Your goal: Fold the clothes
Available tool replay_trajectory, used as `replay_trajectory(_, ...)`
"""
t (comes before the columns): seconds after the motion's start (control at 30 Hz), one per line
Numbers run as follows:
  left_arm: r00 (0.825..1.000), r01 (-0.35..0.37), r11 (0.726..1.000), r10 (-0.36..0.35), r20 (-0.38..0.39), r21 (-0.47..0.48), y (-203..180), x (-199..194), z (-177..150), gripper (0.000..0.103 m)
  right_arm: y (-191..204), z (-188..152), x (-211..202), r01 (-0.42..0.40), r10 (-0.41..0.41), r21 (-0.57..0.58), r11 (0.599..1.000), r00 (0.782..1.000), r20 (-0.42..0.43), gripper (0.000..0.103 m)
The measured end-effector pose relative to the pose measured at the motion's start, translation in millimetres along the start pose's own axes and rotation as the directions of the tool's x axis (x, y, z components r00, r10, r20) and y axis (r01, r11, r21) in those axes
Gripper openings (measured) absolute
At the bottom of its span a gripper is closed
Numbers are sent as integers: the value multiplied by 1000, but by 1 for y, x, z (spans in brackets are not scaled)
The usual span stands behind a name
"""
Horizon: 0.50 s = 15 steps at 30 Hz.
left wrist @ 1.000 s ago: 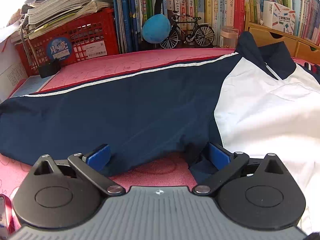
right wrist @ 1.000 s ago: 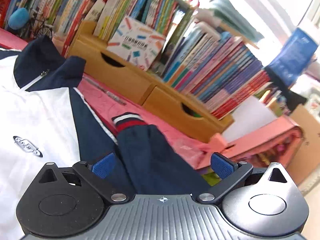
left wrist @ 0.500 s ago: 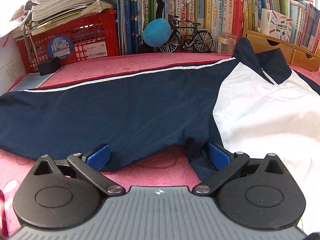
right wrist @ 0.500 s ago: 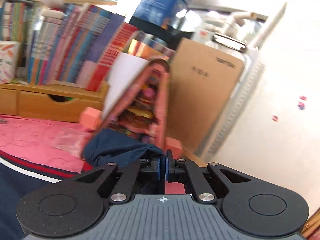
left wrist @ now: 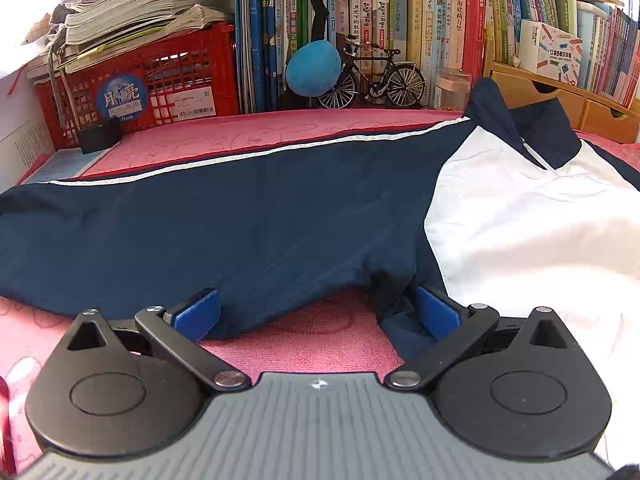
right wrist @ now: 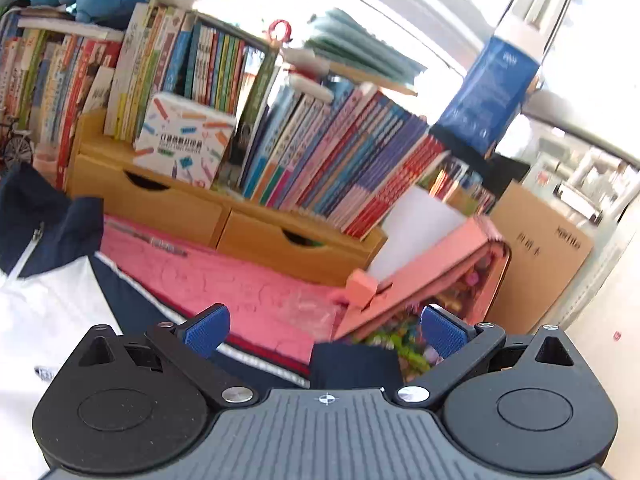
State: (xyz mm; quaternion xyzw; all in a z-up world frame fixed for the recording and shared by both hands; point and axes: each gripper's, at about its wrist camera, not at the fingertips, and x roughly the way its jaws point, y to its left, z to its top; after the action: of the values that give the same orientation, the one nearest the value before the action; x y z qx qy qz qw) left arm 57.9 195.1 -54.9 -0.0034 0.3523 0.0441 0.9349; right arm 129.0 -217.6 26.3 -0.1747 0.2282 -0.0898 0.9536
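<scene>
Half a second ago the right gripper (right wrist: 324, 330) was pinched shut on navy cloth and pointed at the cardboard box; now its blue pads stand wide apart with nothing between them, and it has swung back to face the bookshelf. Below its open jaws a loose navy sleeve end (right wrist: 354, 364) lies at the edge of the pink table mat (right wrist: 224, 280), apart from both pads. It is tilted, so the wooden drawer unit (right wrist: 224, 220) and the row of books (right wrist: 340, 168) above it slant across the view. A pink case (right wrist: 432, 272) leans just beyond the right pad.

The left gripper (left wrist: 316, 314) has barely shifted: it stays low and level over the mat, jaws spread wide and empty. Its left pad (left wrist: 196, 314) touches the hem of the spread navy sleeve (left wrist: 200, 232); its right pad (left wrist: 436, 312) sits against the bunched navy fabric at the underarm. The navy and white jacket (left wrist: 520, 216) lies flat on the mat, collar towards the shelf. Behind it stand a red crate (left wrist: 160, 88), a blue plush ball (left wrist: 314, 68) and a model bicycle (left wrist: 376, 76).
</scene>
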Motion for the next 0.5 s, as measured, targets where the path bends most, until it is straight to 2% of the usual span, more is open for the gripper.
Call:
replay_trajectory(0.03, 1000, 1, 1000, -1, 1, -3, 0, 0, 0, 103, 12, 8, -2, -93, 92, 27, 995, 995, 37, 102)
replay_trajectory(0.07, 1000, 3, 1000, -3, 1, -5, 1, 0, 0, 103, 28, 15, 2, -212, 211, 51, 976, 977, 24, 100)
replay_trajectory(0.1, 1000, 0, 1000, 0, 3, -4, 0, 0, 0, 103, 48, 21, 10, -348, 351, 81, 934, 936, -29, 89)
replay_trajectory(0.13, 1000, -5, 1000, 5, 6, -1, -1, 0, 0, 103, 69, 27, 19, -475, 485, 118, 872, 871, -78, 63)
replay_trajectory(0.17, 1000, -10, 1000, 10, 9, 2, -2, 0, 0, 103, 95, 30, 29, -544, 556, 120, 831, 822, -125, 49)
replay_trajectory(0.2, 1000, -14, 1000, 14, 11, 5, -3, -1, -1, 103, 126, 30, 39, -571, 577, 90, 816, 798, -175, 26)
replay_trajectory(0.23, 1000, -19, 1000, 19, 14, 8, -3, -1, -1, 103, 157, 30, 49, -598, 595, 61, 799, 771, -226, 20)
replay_trajectory(0.27, 1000, -24, 1000, 24, 17, 11, -4, -1, -1, 103, 183, 30, 60, -607, 593, 36, 794, 760, -266, 20)
replay_trajectory(0.33, 999, -34, 999, 33, 22, 17, -6, -1, -1, 103, 219, 31, 82, -588, 561, 2, 809, 770, -303, 19)
replay_trajectory(0.37, 999, -38, 999, 38, 25, 19, -7, -2, -1, 103, 229, 34, 90, -569, 546, 3, 822, 787, -286, 19)
replay_trajectory(0.4, 999, -43, 999, 43, 28, 22, -8, -2, -1, 103, 233, 38, 100, -563, 548, 26, 826, 791, -273, 19)
replay_trajectory(0.47, 998, -53, 998, 52, 34, 28, -10, -2, -1, 103, 235, 50, 129, -567, 575, 111, 816, 775, -264, 19)
replay_trajectory(0.5, 998, -58, 998, 57, 36, 31, -11, -3, -2, 103, 236, 55, 142, -561, 573, 128, 818, 779, -253, 18)
